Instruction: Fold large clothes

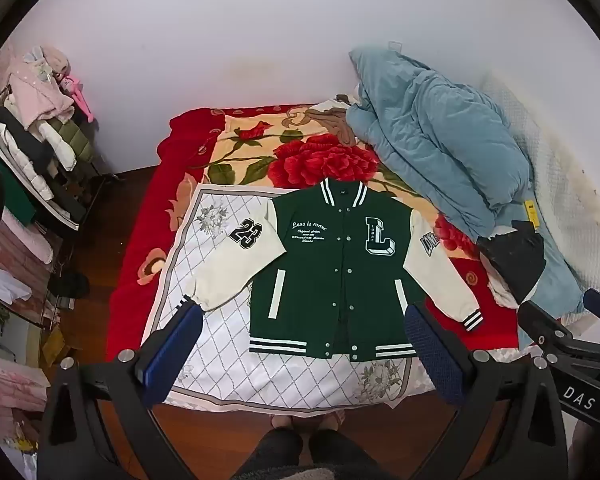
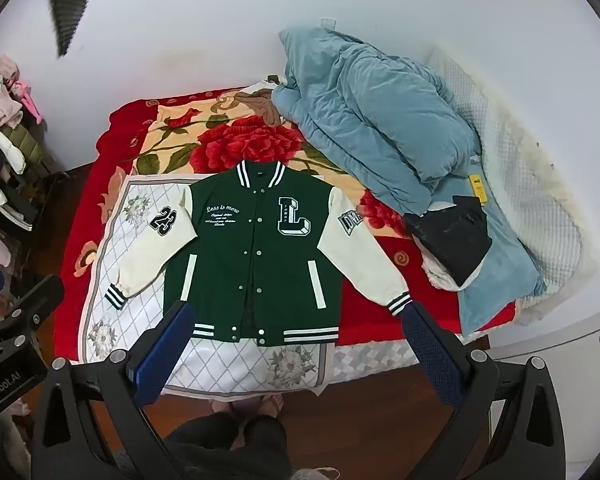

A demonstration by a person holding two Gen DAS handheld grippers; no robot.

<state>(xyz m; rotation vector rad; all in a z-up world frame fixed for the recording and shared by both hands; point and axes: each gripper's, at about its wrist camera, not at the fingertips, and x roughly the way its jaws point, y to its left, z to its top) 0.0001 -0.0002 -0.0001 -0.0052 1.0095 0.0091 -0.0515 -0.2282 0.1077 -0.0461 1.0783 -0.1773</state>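
Left gripper (image 1: 302, 344): fingers (image 1: 172, 354) were spread wide, nothing held, seen at the lower edge of the left view. Right gripper (image 2: 296, 342): fingers (image 2: 434, 352) were likewise spread wide and empty, low in the right view. Jacket (image 1: 336, 268): green body, cream sleeves, was laid flat, front up, snaps closed, at frame centre between both finger pairs. It was spread partly on a white quilted sheet (image 1: 220, 360), partly on a red floral blanket (image 1: 260, 148). A blue duvet (image 1: 432, 136) was heaped at upper right. A clothes rack (image 1: 32, 140) was seen at far left.
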